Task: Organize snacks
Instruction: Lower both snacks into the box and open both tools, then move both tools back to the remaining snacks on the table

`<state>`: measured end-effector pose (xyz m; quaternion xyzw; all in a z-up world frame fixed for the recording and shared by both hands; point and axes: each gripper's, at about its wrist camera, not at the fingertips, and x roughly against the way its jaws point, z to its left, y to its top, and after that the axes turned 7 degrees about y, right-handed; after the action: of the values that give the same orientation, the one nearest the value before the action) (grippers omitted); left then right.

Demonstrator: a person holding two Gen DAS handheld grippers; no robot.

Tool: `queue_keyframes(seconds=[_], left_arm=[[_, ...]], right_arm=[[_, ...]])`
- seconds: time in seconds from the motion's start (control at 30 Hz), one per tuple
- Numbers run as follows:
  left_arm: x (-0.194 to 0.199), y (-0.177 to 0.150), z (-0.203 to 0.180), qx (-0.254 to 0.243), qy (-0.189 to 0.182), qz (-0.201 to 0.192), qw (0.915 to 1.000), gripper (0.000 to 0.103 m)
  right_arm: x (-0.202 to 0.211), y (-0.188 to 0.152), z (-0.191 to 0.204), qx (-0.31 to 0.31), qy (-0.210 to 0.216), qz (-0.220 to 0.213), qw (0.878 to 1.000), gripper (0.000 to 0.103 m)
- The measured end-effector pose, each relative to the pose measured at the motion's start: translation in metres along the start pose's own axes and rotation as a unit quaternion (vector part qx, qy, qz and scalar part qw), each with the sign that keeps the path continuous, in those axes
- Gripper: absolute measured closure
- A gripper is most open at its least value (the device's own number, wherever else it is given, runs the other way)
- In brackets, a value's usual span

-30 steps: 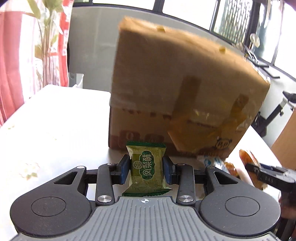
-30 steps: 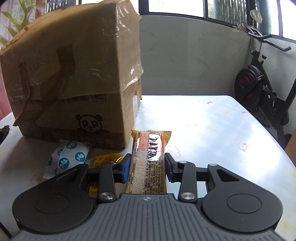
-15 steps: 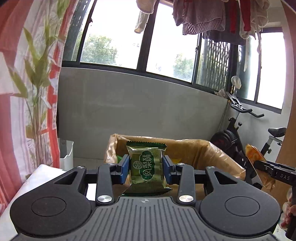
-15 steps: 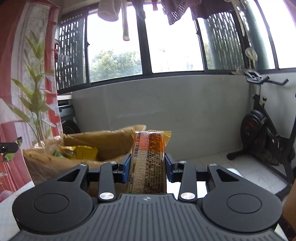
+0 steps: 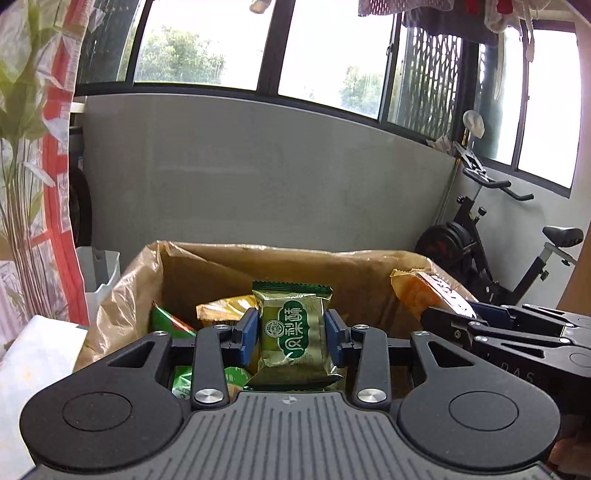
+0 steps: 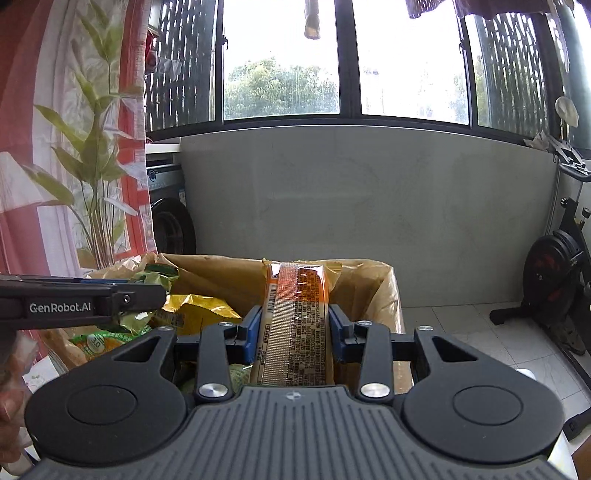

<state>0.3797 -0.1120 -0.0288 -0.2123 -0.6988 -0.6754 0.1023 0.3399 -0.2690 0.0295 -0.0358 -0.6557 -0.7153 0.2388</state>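
Green-gold snack packet [image 5: 293, 328] and orange bar [image 6: 295, 325] held upright over open, snack-filled cardboard box [image 5: 221, 266].

Location: enclosed balcony or sunroom of a private home.

Domestic fittings are present throughout: an exercise bike [image 5: 491, 254] stands against the grey half-wall [image 6: 369, 206], a front-loading washing machine [image 6: 168, 218] sits in the left corner, and laundry [image 5: 443, 14] hangs above the black-framed windows [image 6: 280, 59], which look out on trees. A red and white curtain [image 6: 22, 110] and a leafy plant [image 6: 92, 147] occupy the left side. The floor is pale tile [image 6: 461, 332].
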Motion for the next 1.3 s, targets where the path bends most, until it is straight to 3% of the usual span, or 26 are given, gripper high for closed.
queue_keyframes(seconds=[0.03,0.13,0.17,0.4,0.63,0.8,0.93,1.07,1.17,1.2,1.23,1.3], left_arm=[[-0.002,-0.002,0.001,0.0,-0.002,0.004,1.0,0.059],[-0.002,-0.003,0.006,0.01,-0.005,0.002,0.9999,0.036],[0.002,-0.003,0.012,0.017,-0.001,-0.004,0.9999,0.035],[0.039,-0.012,0.025,0.013,0.012,-0.019,0.9997,0.036],[0.09,-0.042,0.024,0.025,0.019,-0.048,0.9984,0.04],[0.11,-0.064,0.022,0.043,0.014,-0.047,0.9979,0.04],[0.111,-0.083,0.01,0.021,0.019,-0.037,0.9989,0.04],[0.098,-0.1,0.0,0.006,0.014,0.002,0.9999,0.04],[0.092,-0.109,0.0,0.003,0.011,0.018,0.9998,0.04],[0.09,-0.11,-0.001,0.001,0.011,0.023,0.9997,0.04],[0.087,-0.112,0.0,0.001,0.012,0.029,0.9995,0.04],[0.083,-0.115,0.0,0.003,0.012,0.038,0.9992,0.04]], right_arm=[[0.0,-0.001,-0.001,-0.004,0.001,0.002,1.0,0.063],[0.009,-0.003,-0.005,-0.01,0.004,-0.007,1.0,0.06],[0.011,-0.003,-0.005,-0.01,0.005,-0.008,1.0,0.059],[0.051,-0.015,-0.012,-0.009,0.031,-0.045,0.998,0.058],[0.093,-0.044,-0.01,0.004,0.028,-0.076,0.997,0.058],[0.114,-0.07,-0.008,0.0,0.022,-0.089,0.996,0.058],[0.122,-0.092,-0.013,-0.015,0.005,-0.087,0.996,0.058],[0.116,-0.117,-0.019,-0.022,-0.013,-0.047,0.999,0.056],[0.116,-0.129,-0.02,-0.031,-0.006,-0.037,0.999,0.033],[0.118,-0.133,-0.02,-0.033,-0.002,-0.037,0.999,0.018],[0.119,-0.135,-0.019,-0.031,-0.004,-0.038,0.999,0.01],[0.119,-0.142,-0.019,-0.024,-0.011,-0.035,0.999,0.008]])
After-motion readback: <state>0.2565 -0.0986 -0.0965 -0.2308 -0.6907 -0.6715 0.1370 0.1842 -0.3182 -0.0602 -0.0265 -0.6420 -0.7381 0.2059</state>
